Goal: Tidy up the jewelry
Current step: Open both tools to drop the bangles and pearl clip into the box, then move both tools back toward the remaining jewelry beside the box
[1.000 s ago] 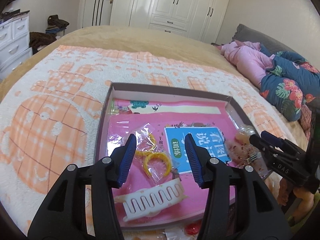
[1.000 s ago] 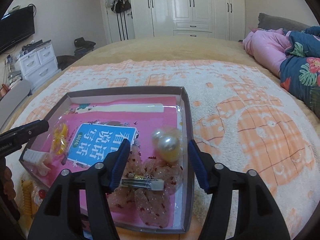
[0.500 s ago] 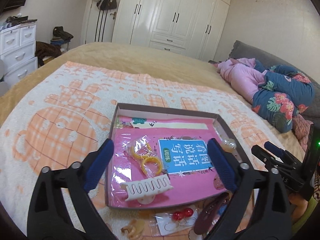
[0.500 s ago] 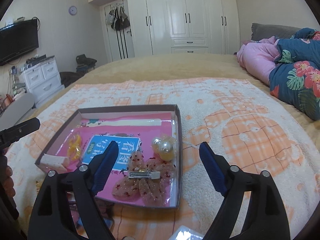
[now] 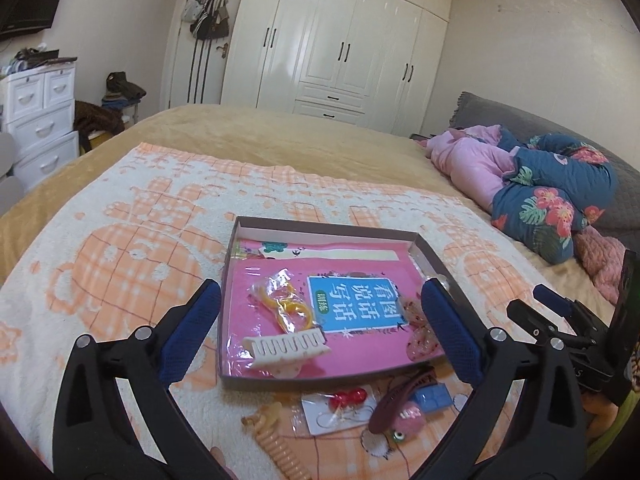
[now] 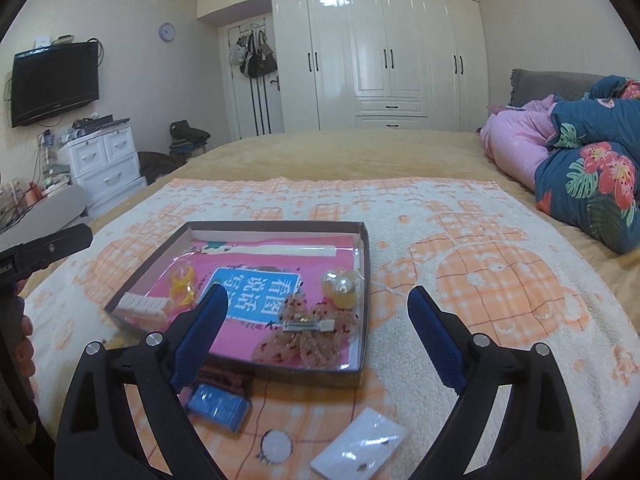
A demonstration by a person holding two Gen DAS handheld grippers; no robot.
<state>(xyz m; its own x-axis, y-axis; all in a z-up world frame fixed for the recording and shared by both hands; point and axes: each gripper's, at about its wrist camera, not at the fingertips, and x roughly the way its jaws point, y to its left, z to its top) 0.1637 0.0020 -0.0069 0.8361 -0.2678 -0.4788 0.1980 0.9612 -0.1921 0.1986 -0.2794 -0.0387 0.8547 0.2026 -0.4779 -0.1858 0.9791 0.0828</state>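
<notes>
— Bedroom with white wardrobes; on the bed one orange-and-cream blanket (image 6: 460,264), and on it one shallow box (image 5: 226,312). What is inside the box?

— I count one white comb clip (image 5: 286,347) at the near-left corner, one bag of yellow rings (image 5: 286,306) just behind it, one sequin bow with a metal clip (image 6: 306,330) at the near-right corner, and two pearl balls (image 6: 340,284) behind the bow.

— And outside the box?

— In front of its near wall: one red earring card (image 5: 340,410), one beige spiral tie (image 5: 276,436), one blue packet (image 6: 218,406), one white card (image 6: 360,446).

— The grippers?

— Left gripper (image 5: 320,320) stands released, its two fingers wide apart and empty, before the box. Right gripper (image 6: 318,322) is opening, nothing between its fingers.
</notes>
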